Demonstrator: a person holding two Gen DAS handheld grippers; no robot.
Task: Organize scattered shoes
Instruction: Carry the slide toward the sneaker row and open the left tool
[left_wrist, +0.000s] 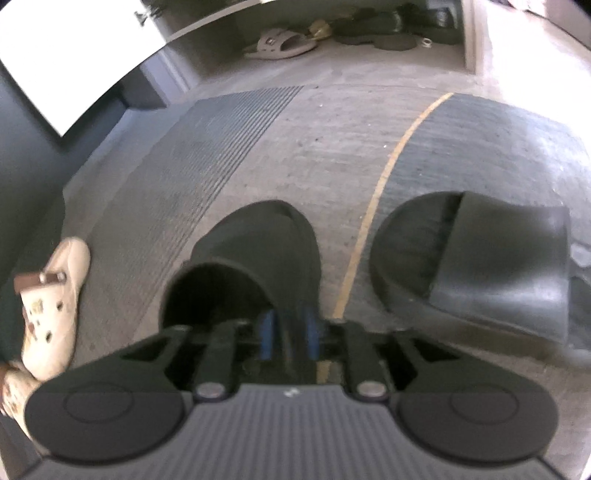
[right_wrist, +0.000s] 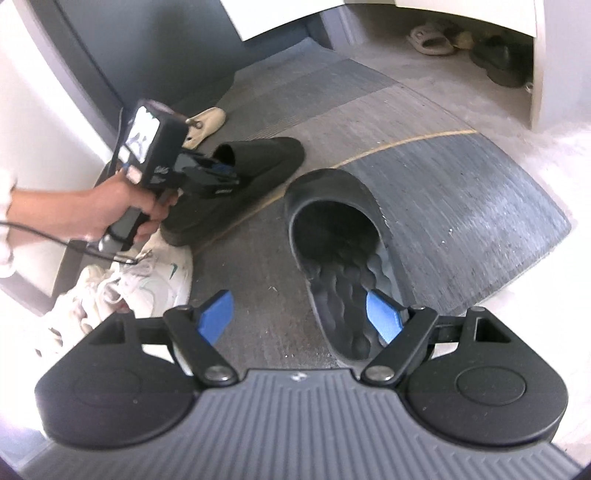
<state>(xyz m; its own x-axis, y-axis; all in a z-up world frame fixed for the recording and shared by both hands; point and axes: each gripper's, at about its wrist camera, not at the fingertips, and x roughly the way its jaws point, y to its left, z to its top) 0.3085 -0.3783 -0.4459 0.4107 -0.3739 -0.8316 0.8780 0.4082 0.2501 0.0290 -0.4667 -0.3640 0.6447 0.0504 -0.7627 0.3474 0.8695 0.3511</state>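
Left gripper (left_wrist: 288, 332) pinching black shoe (left_wrist: 258, 254) collar, toe toward frame top. Right gripper (right_wrist: 299, 317) wide, straddling slipper (right_wrist: 340, 251) heel, lengthwise ahead.

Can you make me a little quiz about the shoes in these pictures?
1. True or false: the left tool is gripping the rim of the black shoe.
2. The right tool is: A) shut on a slipper, B) open over the heel of the black slide, C) out of view.
3. Fill in: the white sneakers lie on the ______ below the person's hand.

Key: 1 true; 2 B; 3 floor.
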